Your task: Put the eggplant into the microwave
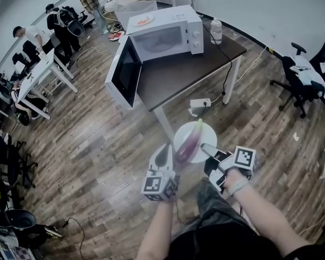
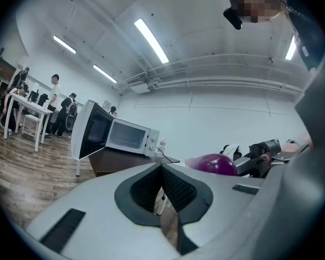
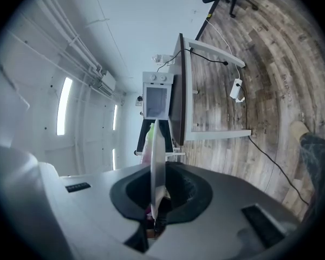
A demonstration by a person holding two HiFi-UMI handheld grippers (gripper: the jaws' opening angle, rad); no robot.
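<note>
A purple eggplant (image 1: 188, 143) with a green stem lies on a white plate (image 1: 206, 134) held over the wood floor, short of the table. My right gripper (image 1: 206, 148) is shut on the plate's near rim; its own view shows the plate (image 3: 155, 156) edge-on between the pads. The left gripper (image 1: 163, 155) rides just left of the plate, shut and empty, with the eggplant (image 2: 216, 164) to its right. The white microwave (image 1: 168, 34) stands on a dark table (image 1: 179, 75) ahead, its door (image 1: 124, 72) swung wide open to the left.
A bottle (image 1: 216, 31) stands right of the microwave and a small plate (image 1: 144, 20) lies on top of it. A power strip (image 1: 200, 103) with cables lies on the floor under the table. An office chair (image 1: 300, 80) is at the right; people and desks (image 1: 32, 42) are far left.
</note>
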